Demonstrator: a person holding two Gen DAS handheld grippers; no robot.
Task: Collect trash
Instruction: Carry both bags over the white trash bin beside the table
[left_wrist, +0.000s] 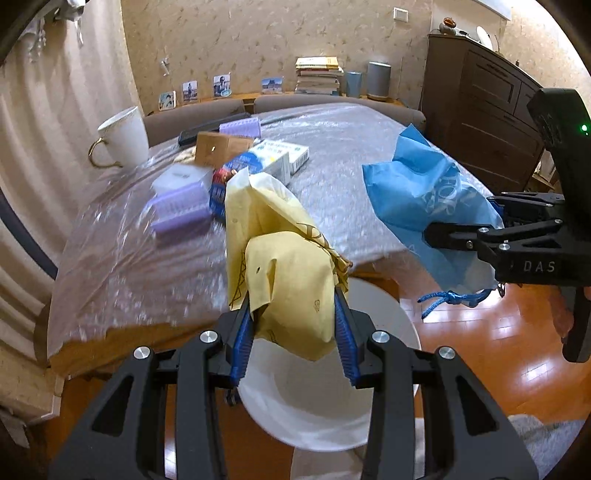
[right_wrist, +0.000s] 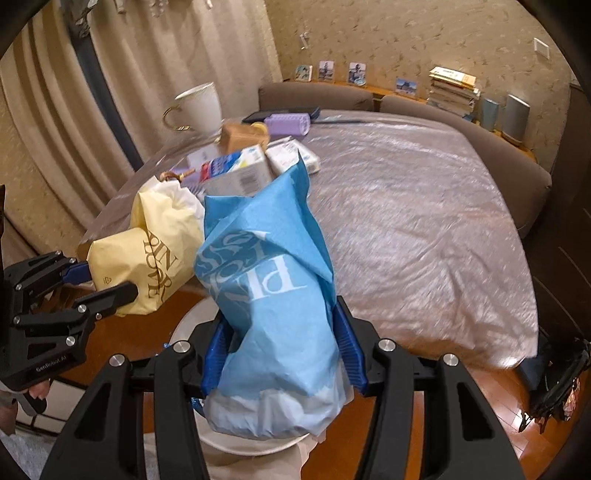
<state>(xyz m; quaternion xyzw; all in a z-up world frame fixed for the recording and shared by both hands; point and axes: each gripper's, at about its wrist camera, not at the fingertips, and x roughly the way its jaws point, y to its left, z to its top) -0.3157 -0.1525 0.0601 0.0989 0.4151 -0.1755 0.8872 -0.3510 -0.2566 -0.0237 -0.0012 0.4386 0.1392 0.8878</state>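
My left gripper (left_wrist: 293, 334) is shut on a crumpled yellow bag (left_wrist: 291, 280) with brown lettering, held in the air past the table's near edge. Directly below it stands a white round bin (left_wrist: 306, 413) on the wooden floor. My right gripper (right_wrist: 282, 354) is shut on a blue cloth bag (right_wrist: 266, 295) with white lettering, also above the white bin (right_wrist: 184, 321). In the left wrist view the right gripper (left_wrist: 461, 236) and blue bag (left_wrist: 424, 199) appear at the right. The right wrist view shows the left gripper (right_wrist: 99, 284) with the yellow bag (right_wrist: 155, 251) at the left.
The table (left_wrist: 332, 147) is covered in clear plastic. On it lie several small boxes (left_wrist: 273, 155), purple ridged items (left_wrist: 181, 214), a brown carton (left_wrist: 218, 147) and a white cup (left_wrist: 122, 136). A sofa (right_wrist: 509, 158), books (right_wrist: 450, 92) and a dark cabinet (left_wrist: 487, 110) stand behind.
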